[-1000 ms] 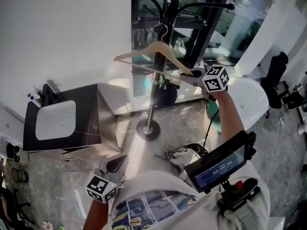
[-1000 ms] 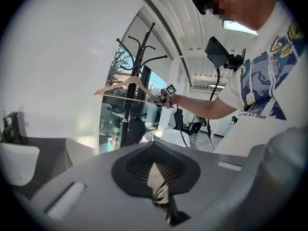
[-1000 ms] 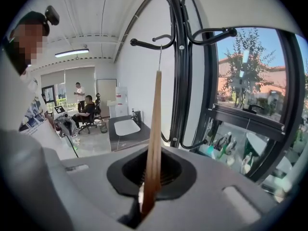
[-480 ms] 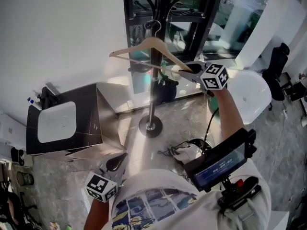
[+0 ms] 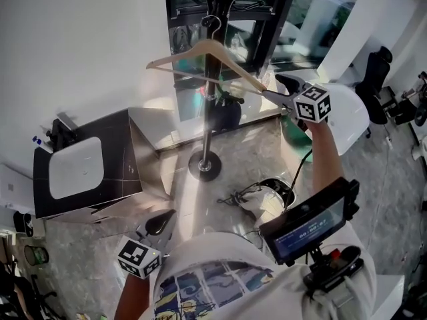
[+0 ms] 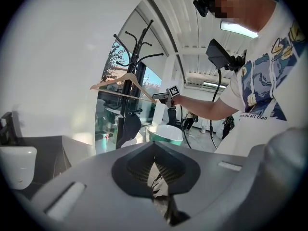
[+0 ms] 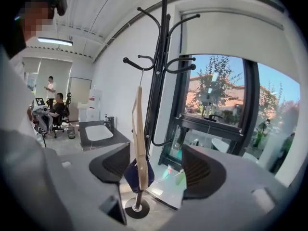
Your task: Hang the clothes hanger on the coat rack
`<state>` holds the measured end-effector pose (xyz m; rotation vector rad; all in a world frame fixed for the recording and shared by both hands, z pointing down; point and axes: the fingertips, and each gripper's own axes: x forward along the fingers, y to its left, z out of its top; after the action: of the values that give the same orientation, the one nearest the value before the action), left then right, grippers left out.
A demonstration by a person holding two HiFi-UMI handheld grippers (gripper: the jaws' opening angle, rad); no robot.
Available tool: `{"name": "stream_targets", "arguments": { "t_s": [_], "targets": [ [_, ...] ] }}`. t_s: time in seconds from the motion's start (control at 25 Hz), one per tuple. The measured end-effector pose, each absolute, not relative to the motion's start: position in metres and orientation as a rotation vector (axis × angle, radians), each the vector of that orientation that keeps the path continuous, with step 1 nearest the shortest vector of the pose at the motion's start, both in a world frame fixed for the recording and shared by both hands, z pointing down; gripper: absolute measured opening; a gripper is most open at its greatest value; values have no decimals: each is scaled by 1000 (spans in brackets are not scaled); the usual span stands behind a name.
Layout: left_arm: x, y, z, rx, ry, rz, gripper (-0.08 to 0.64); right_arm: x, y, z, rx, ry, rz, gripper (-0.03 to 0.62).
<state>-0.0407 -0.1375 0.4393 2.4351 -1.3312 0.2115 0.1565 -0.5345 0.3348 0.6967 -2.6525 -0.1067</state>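
Jaws of right gripper (image 5: 275, 87) just opened wide, pads clear of the hanger (image 5: 210, 49) end standing edge-on between them; hanger hooked on coat rack (image 5: 212, 112), long axis running left from this nearer gripper; left gripper (image 5: 160, 224) closed, empty, near.

Blue-printed white T-shirt (image 5: 223, 249), grey right claw (image 5: 272, 85)

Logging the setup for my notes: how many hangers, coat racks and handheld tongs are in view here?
Wooden hanger: 1
Coat rack: 1
Tongs: 2, left tongs and right tongs
Total: 4
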Motion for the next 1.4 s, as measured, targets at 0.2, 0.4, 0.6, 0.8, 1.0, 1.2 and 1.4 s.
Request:
{"name": "stream_targets", "arguments": {
  "t_s": [0.2,0.4,0.6,0.8,1.0,1.2,1.4],
  "targets": [
    [-51,-117,437,2469,-1273,215,2,195,-495,333,894,-2586,-153,330],
    [-56,-91,436,2516,-1208,225,2,206,-434,336,1046,-2535,-215,325],
    [-59,-53,440,2536,-1152,236,2,198,-362,342,1135,-2513,-239,297],
    [-61,-18,442,2540,-1119,243,2,180,-287,353,1153,-2502,-259,111],
    [-62,15,442,2543,-1090,217,2,161,-208,379,1184,-2526,-231,3],
    [-63,43,446,2549,-1080,205,2,129,-135,405,1114,-2586,-135,2],
    [-57,61,450,2567,-1072,191,2,98,-83,422,1016,-2636,-113,2]
  ]
}}
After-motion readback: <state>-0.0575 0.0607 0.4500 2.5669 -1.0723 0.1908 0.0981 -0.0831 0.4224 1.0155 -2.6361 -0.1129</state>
